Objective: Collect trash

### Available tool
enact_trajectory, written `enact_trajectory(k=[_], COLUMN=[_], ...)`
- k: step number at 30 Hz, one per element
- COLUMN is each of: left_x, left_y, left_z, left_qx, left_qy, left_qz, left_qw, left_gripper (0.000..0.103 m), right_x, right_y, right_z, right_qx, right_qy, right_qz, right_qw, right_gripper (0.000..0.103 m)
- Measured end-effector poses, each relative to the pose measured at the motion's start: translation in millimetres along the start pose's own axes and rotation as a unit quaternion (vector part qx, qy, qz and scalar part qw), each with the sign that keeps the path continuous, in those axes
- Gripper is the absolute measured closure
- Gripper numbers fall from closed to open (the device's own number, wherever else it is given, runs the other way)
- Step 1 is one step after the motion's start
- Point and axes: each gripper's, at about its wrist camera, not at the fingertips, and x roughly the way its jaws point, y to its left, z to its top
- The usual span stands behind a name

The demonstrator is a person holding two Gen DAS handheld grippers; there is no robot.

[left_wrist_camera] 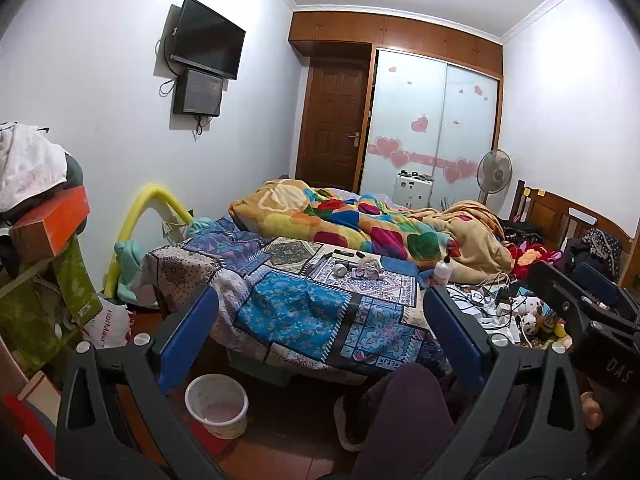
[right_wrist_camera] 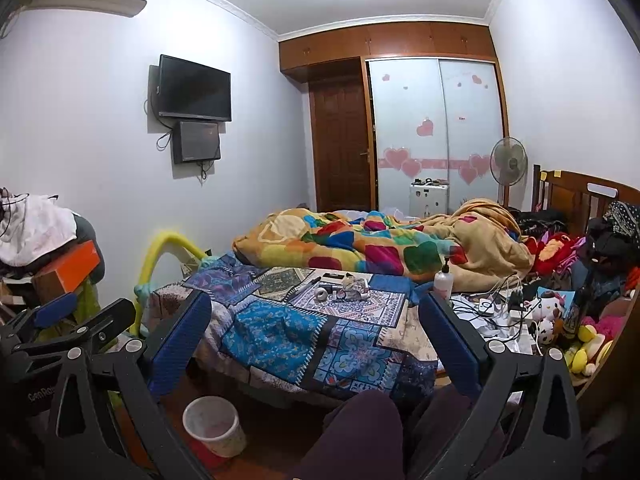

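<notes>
Jaws of both tools stand wide apart and empty: we hold the left gripper (left_wrist_camera: 320, 336) and the right gripper (right_wrist_camera: 316, 340) side by side above the foot of the bed (left_wrist_camera: 304, 312), each with its blue pads spread around nothing. We see the right gripper's black frame at the right edge of the left wrist view, and the left one at the left edge of the right wrist view. The trash we can make out is a small heap of crumpled wrappers (right_wrist_camera: 354, 286) lying on the patchwork cover in the middle of the bed, just beside a roll of tape (right_wrist_camera: 320, 293) and a few dark small items; it sits well beyond both pairs of pads, touched by neither. On the floor at the near left corner of the bed stands a pale waste bin (left_wrist_camera: 218, 404), upright and open at the top. A white pump bottle (right_wrist_camera: 443, 282) stands to the right of the heap, near a tangle of cables (right_wrist_camera: 496, 304). Our knees in dark trousers (left_wrist_camera: 404, 412) show at the bottom of both views
</notes>
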Motion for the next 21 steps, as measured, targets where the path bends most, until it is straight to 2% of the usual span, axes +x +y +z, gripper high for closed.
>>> enact_trajectory(k=[12, 13, 21], left_x=[-2.6, -2.7, -2.7], left_y=[-8.7, 7.0, 9.1], left_z=[-1.3, -1.0, -1.4], left_qx=[-0.002, -0.004, -0.005], left_qy=[0.002, 0.001, 0.001], left_qz=[0.003, 0.002, 0.001], left_qw=[1.0, 1.0, 1.0], left_gripper=[0.0, 0.0, 0.0], right_x=[-1.1, -1.3, -0.9], right_y=[0.6, 0.2, 1.1], right_z=[-1.1, -0.9, -1.0], right_qx=[-0.001, -0.001, -0.001], right_qy=[-0.001, -0.001, -0.001], right_qz=[0.001, 0.001, 0.0], right_qw=[1.0, 1.0, 1.0], right_gripper=[0.0, 0.0, 0.0])
